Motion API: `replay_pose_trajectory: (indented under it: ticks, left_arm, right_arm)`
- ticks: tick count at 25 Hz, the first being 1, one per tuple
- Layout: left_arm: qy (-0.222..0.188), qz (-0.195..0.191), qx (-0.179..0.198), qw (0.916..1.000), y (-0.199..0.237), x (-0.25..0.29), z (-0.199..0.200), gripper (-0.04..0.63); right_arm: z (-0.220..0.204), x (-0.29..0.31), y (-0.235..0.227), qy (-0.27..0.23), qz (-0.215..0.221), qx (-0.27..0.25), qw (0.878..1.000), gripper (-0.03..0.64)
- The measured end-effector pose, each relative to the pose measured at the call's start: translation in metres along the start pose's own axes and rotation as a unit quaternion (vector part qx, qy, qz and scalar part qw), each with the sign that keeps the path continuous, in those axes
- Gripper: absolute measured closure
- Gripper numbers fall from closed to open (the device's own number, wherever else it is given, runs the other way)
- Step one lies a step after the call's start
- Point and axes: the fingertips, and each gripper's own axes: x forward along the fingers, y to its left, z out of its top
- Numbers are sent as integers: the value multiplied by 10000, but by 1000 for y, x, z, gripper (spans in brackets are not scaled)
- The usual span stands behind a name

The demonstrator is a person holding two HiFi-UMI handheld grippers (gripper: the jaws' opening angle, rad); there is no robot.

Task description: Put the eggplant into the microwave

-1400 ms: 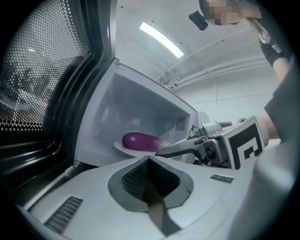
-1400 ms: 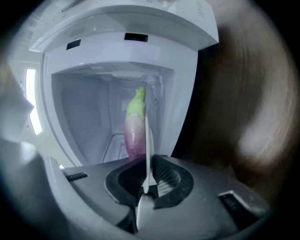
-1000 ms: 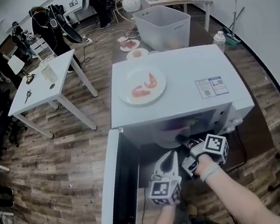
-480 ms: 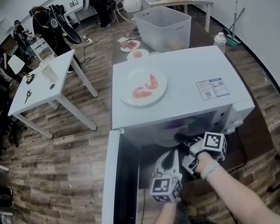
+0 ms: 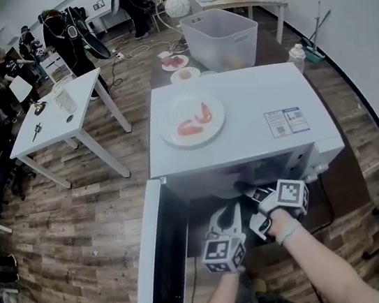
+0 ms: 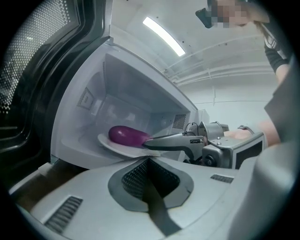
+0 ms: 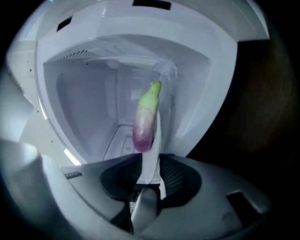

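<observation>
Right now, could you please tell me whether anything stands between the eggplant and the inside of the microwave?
Nothing visible does. The door stands open and the eggplant already lies on a white plate inside the microwave. The fingers of the right gripper have just been opening, with the plate's rim between them.

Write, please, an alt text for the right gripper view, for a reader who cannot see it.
Seen sideways, a purple eggplant with a green stem lies on a white plate inside the microwave. The plate's rim stands between the right tongs, which have just been opening.
</observation>
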Motion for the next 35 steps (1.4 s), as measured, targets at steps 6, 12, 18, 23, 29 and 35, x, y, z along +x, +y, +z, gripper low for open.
replay_pose_trajectory:
  ticks: [6,12,18,23,29,35]
  left_arm:
    - [-20,43,-32,10000,5,5,4,594]
    - [-16,92,-77,9999,10,9,7,594]
    - [-96,178,-124,9997,16,12,13,594]
    - [-99,250,-141,9995,21,13,12,594]
    - [-56,298,-130,9995,29,14,15,594]
    - [-48,341,-130,9993,41,16,23,594]
  right_arm:
    - [-2,-6,11,267,89,-988,9947,485]
    - [-9,-16,7,525,-50,-1778,9827,520]
    - [-7,-20,4,871,-762,-3617,9251,615]
    - [-2,-14,2,933,-986,-3971,9077,615]
    - [3,-8,4,821,-956,-3734,9191,615]
    - [12,-4,8,685,-1082,-3816,9154,615]
